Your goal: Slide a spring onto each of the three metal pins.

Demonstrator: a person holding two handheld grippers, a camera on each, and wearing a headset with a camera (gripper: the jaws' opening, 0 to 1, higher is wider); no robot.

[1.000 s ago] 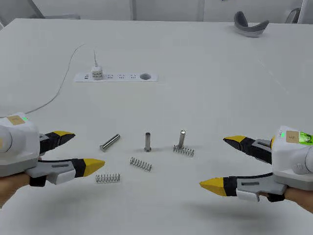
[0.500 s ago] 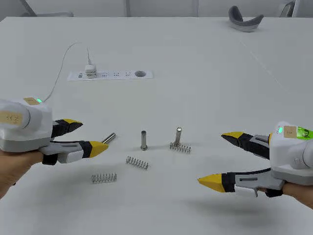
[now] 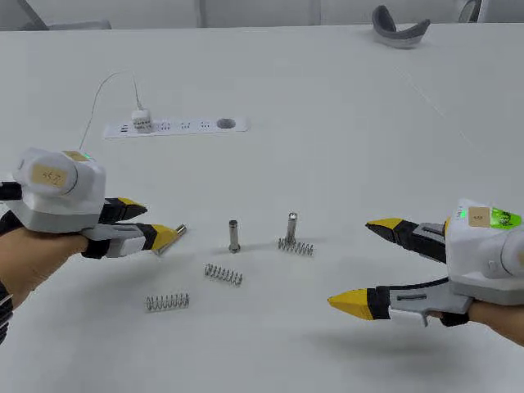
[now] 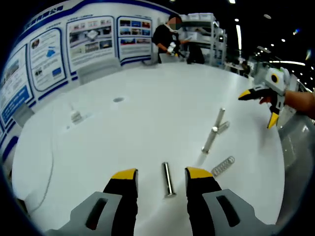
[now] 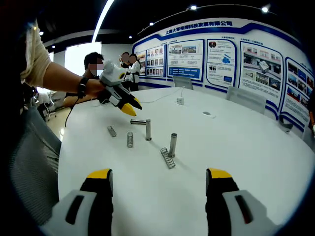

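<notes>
Left hand-held gripper [image 3: 155,221], jaws narrowly parted, straddles lying pin [image 4: 168,179] left of upright middle pin [image 3: 234,236]. Right hand-held gripper [image 3: 359,262] wide, well right of it.

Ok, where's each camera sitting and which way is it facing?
Head view: on the headset, facing forward and down at the table; left gripper, right gripper, left hand and right hand show.
Left gripper view: on the left gripper, looking along its open jaws at the lying pin between them; the right gripper shows at right.
Right gripper view: on the right gripper, facing the standing pins across the table; its open jaws at bottom.
Shared: both gripper views see the other gripper.
</notes>
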